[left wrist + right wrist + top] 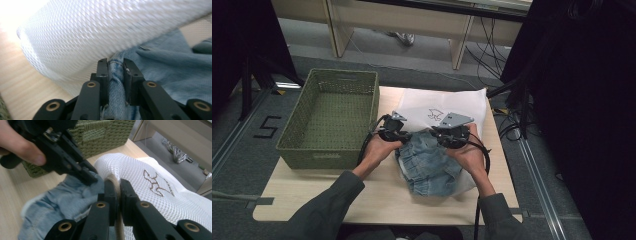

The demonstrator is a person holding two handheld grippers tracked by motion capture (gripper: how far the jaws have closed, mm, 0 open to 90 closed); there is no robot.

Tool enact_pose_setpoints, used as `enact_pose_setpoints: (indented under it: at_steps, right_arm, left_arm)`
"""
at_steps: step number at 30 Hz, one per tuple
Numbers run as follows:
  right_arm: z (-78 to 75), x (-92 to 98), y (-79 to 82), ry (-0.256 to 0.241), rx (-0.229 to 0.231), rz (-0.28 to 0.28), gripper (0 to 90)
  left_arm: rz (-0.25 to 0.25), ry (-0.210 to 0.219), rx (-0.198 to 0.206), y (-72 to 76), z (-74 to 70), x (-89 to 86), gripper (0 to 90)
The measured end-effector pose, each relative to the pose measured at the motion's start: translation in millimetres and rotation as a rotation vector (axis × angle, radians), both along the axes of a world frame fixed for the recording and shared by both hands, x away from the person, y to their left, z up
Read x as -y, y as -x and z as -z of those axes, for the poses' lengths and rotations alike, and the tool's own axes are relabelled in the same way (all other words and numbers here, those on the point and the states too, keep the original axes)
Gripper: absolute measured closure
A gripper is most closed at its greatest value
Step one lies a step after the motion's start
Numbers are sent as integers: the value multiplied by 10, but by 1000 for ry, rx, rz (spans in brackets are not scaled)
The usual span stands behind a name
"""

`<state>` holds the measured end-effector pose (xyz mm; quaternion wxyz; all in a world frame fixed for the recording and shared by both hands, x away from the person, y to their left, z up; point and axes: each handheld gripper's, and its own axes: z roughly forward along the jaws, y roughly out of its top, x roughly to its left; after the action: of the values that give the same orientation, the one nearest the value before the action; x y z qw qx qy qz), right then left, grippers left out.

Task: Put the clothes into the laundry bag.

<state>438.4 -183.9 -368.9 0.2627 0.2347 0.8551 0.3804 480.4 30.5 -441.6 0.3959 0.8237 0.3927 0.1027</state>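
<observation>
Denim (429, 167): light-blue garment, crumpled at table centre, near edge toward 6 o'clock, far end tucked at the mouth of the bag.
Left gripper (393, 131): at the denim's 11 o'clock corner, jaws clamped on a stitched denim hem (115, 75).
Right gripper (451, 135): at the denim's 1 o'clock corner, jaws pinched on the bag's beige rim cord (115, 185).
Mesh bag (447, 105): white, printed outline figure (157, 183), lying at 12 o'clock from the denim, touching it.
Basket (302, 150): green woven, at 9 o'clock from the grippers, near but apart.
Table (382, 200): light wood.
</observation>
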Motion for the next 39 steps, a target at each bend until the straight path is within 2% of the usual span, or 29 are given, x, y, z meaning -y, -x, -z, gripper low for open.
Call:
enact_pose_setpoints:
  at_steps: [1,2,4,5,7,9,11,13,14,15,16,17,19,20,22,23,24,25,27,28,29,30,31,34,36,37,39]
  right_arm:
    - [12,-5,0,7,-13,-2,860]
    - [26,-5,-9,12,-6,-7,860]
    - [56,10,-10,28,-11,-6,858]
    - [68,20,-1,26,-20,5,857]
    - [81,47,3,25,-28,4,855]
    - [80,83,7,19,-29,17,853]
    - [80,109,2,16,-27,13,853]
    - [85,115,-4,14,-36,8,852]
    - [89,112,0,7,-50,16,853]
    - [89,109,-4,13,-44,11,853]
    - [89,102,1,14,-39,12,854]
    - [90,96,-3,17,-36,3,854]
    - [83,90,-3,17,-26,4,856]
    - [79,87,-4,15,-26,5,857]
    - [67,87,3,2,-29,7,859]
    - [62,88,4,4,-27,0,859]
    - [63,88,4,4,-40,4,859]
    - [68,96,-1,4,-29,18,859]
    - [83,123,-8,13,-36,17,859]
    - [96,140,-14,9,-39,16,859]
    - [106,159,-22,11,-39,11,859]
    - [110,173,-25,11,-50,18,859]
    - [109,188,-32,9,-41,19,859]
    - [100,196,-23,3,-47,29,858]
    - [97,187,-16,8,-45,21,858]
    - [98,185,-18,10,-41,18,858]
    - [97,178,-14,16,-36,18,858]
  left_arm:
    - [14,-3,-8,52,13,19,667]
    - [19,-2,-8,104,6,29,593]
    - [34,60,-34,188,-38,10,489]
    - [33,79,-47,214,-61,-3,450]
    - [62,144,-88,289,-122,-43,381]
    - [95,134,-96,353,-163,-75,329]
    - [137,120,-61,422,-199,-97,328]
    - [145,120,-72,461,-210,-85,318]
    - [164,97,-53,480,-214,-68,361]
    - [172,65,-20,501,-199,-34,483]
    - [185,15,-4,510,-183,-4,618]
    - [190,-3,10,519,-169,29,741]
    - [197,-15,25,549,-155,133,786]
    - [206,0,32,558,-172,182,855]
    - [220,38,29,556,-215,305,870]
    - [215,-1,54,520,-205,380,865]
    - [215,-27,44,469,-156,422,860]
    - [197,-42,33,424,-99,446,851]
    - [172,-8,29,393,-40,429,832]
    - [170,15,29,411,-39,405,812]
    - [182,15,36,444,-65,368,780]
    - [196,33,34,483,-99,328,738]
    - [212,42,28,537,-163,274,683]
    - [215,48,25,677,-304,139,503]
    - [223,62,0,785,-333,95,384]
    - [256,60,-8,829,-321,96,342]
    - [294,-6,21,909,-236,181,287]
